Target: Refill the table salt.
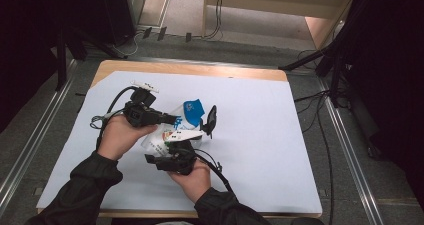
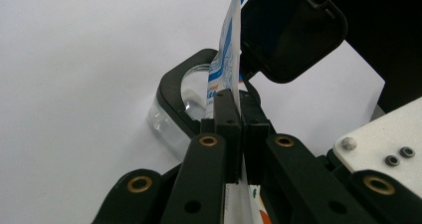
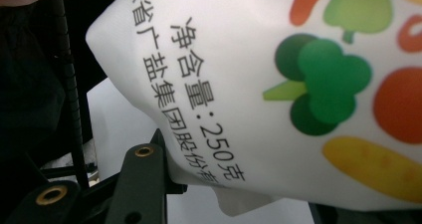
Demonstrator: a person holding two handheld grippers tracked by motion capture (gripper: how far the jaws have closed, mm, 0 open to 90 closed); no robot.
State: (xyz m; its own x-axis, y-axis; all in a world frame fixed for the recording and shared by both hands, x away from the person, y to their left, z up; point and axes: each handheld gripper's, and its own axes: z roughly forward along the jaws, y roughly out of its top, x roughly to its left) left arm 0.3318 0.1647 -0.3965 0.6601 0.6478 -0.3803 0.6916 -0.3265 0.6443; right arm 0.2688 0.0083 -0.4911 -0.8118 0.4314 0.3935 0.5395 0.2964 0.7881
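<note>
Tongs of both hands — left (image 2: 241, 119), right (image 3: 164, 184) — clamp one printed pouch (image 3: 298, 99).

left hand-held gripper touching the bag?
Touching. In the left gripper view the left hand-held gripper has both jaws shut on the thin edge of the white bag, no gap visible.

Person wears dark, near-black long sleeves (image 1: 82, 185), cuffs bunched at the wrists, hands bare. Left gripper (image 2: 241, 107): matte black jaws with brass-ringed pivot holes, a white plate (image 2: 383, 139) carrying small screws beside them. Right gripper (image 1: 187, 145): black body, white three-cornered top plate, black cable (image 1: 217, 172) trailing back.
</note>
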